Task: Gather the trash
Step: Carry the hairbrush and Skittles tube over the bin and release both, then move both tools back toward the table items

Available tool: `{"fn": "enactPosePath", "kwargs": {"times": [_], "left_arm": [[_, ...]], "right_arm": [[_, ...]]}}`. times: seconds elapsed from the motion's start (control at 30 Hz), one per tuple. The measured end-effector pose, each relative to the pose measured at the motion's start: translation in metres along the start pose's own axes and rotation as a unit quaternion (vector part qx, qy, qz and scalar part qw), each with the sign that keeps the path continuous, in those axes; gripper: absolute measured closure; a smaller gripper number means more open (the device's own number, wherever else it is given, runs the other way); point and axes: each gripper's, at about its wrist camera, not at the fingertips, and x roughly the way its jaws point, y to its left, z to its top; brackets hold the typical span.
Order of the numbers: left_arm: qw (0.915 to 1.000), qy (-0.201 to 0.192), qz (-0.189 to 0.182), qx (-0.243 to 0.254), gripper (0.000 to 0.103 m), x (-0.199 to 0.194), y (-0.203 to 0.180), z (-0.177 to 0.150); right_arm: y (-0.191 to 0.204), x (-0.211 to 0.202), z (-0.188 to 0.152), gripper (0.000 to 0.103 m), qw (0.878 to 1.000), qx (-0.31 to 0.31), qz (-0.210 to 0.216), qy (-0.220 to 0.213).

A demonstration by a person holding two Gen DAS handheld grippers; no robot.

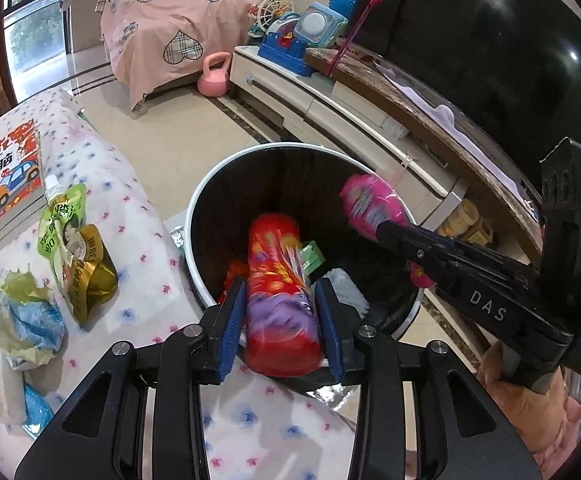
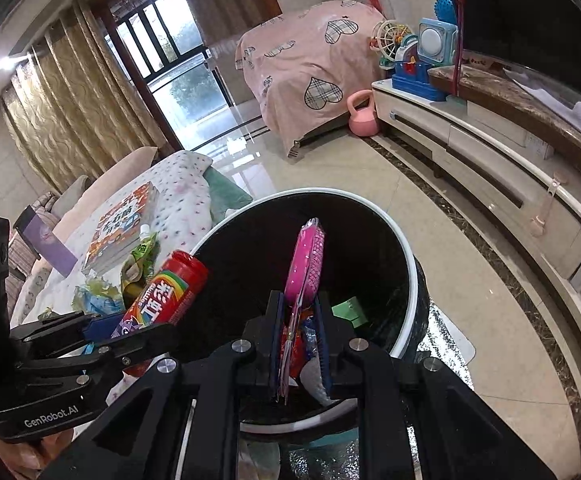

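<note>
- Red cylindrical candy tube [image 1: 280, 292] with a rainbow print sits pinched between the blue-padded fingers of the left gripper [image 1: 280, 318], held over the open mouth of the round black trash bin with a white rim [image 1: 210, 184].
- The right gripper [image 2: 300, 344] has its fingers pressed onto a flat pink plastic wrapper [image 2: 306, 260], upright above the same bin.
- Inside the bin lie a green scrap [image 2: 348, 308] and white paper.
- On the floral-covered bench [image 1: 138, 200] beside the bin rest a green spouted drink pouch [image 1: 64, 216], a gold wrapper [image 1: 94, 276] and crumpled blue-green paper [image 1: 22, 320].
</note>
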Motion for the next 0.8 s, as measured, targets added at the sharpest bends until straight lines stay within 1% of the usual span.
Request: {"fn": "enactPosePath", "kwargs": {"times": [0.03,0.07,0.1,0.13,0.17,0.27,0.3,0.37,0.4,0.53,0.67,0.8], "left_arm": [[1.0000,-0.004,0.001,-0.003,0.054,-0.002,0.001,-0.001],[1.0000,-0.008,0.001,-0.004,0.052,-0.004,0.001,-0.002],[0.9999,-0.011,0.001,-0.006,0.052,-0.007,0.002,-0.003],[0.9999,-0.013,0.000,-0.008,0.052,-0.010,0.003,-0.004],[0.9998,-0.016,0.000,-0.010,0.051,-0.013,0.004,-0.006],[0.9994,-0.028,0.000,-0.022,0.047,-0.025,0.011,-0.013],[0.9991,-0.032,-0.001,-0.027,0.045,-0.030,0.014,-0.017],[0.9986,-0.040,-0.001,-0.034,0.042,-0.039,0.019,-0.025],[0.9983,-0.043,0.002,-0.039,0.039,-0.044,0.023,-0.032],[0.9967,-0.051,0.006,-0.062,0.039,-0.062,0.039,-0.058],[0.9952,-0.052,0.019,-0.081,0.039,-0.078,0.057,-0.084],[0.9920,-0.052,0.025,-0.112,0.039,-0.092,0.082,-0.110]], "right_arm": [[-0.002,0.000,0.001,0.083,1.000,0.003,0.001,0.000],[-0.002,0.000,0.002,0.078,1.000,0.006,0.001,0.000],[-0.004,-0.001,0.002,0.072,1.000,0.009,0.001,-0.002],[-0.005,-0.001,0.003,0.059,1.000,0.012,0.001,-0.004],[-0.006,-0.004,0.003,0.054,1.000,0.016,0.002,-0.009],[-0.007,-0.011,0.002,0.053,0.999,0.024,0.005,-0.021],[-0.006,-0.014,0.001,0.051,0.999,0.026,0.007,-0.024],[-0.003,-0.020,-0.003,0.036,0.999,0.030,0.016,-0.030],[-0.001,-0.023,-0.006,0.034,0.999,0.030,0.019,-0.034],[0.014,-0.032,-0.019,0.012,0.998,0.031,0.031,-0.043],[0.034,-0.039,-0.037,0.006,0.997,0.030,0.047,-0.046],[0.059,-0.041,-0.056,0.005,0.997,0.025,0.065,-0.038]]}}
